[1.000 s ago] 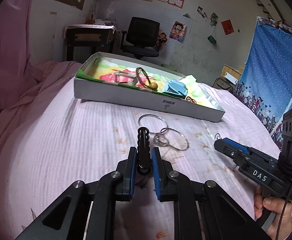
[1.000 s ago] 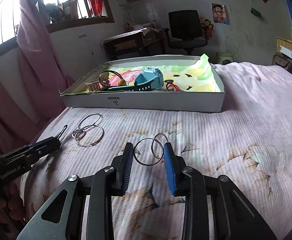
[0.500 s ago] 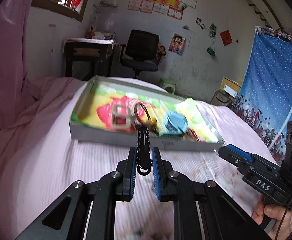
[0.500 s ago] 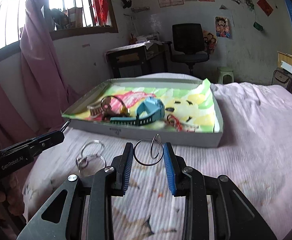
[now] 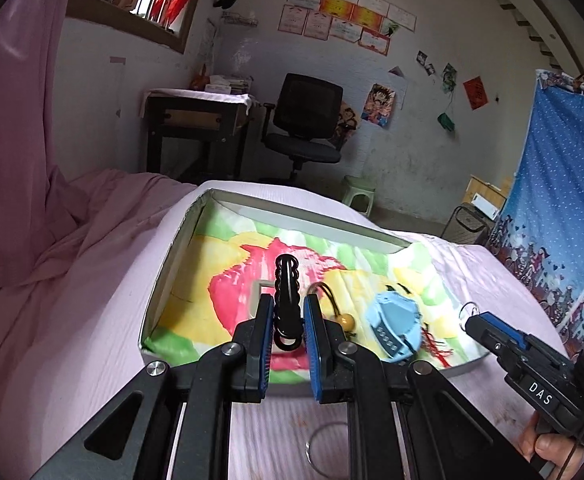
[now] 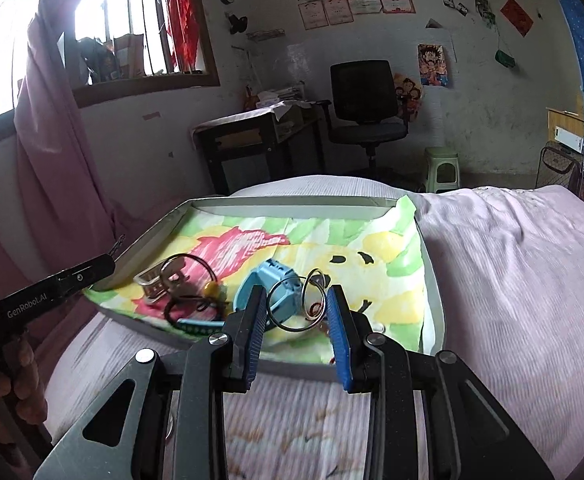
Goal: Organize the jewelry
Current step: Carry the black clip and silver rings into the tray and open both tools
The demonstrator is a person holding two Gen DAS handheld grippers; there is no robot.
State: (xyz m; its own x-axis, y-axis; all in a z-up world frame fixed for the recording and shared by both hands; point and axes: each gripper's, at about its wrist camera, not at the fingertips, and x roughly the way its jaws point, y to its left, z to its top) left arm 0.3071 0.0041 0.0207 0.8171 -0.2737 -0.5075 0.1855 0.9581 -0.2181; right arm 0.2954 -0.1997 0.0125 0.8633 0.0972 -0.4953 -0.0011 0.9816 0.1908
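Black beaded bracelet [image 5: 287, 300] pinched upright between closed left fingers [image 5: 266, 322], above the near left part of the tray [image 5: 160, 292]. Linked metal rings [image 6: 297, 304] clamped edgewise in the right gripper [image 6: 295, 312], over the tray's near middle. Probably light, stiff, slippery; best held across the rim. Already inside: blue watch [image 5: 393, 326], a clip, cords on a bright cloth. Beneath, soft pink bed [image 6: 511, 280]; beyond, chair [image 5: 305, 120], desk, window.

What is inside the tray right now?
Inside the tray: a colourful cloth, blue watch, silver buckle and black cord loop. The grippers cover its near part.
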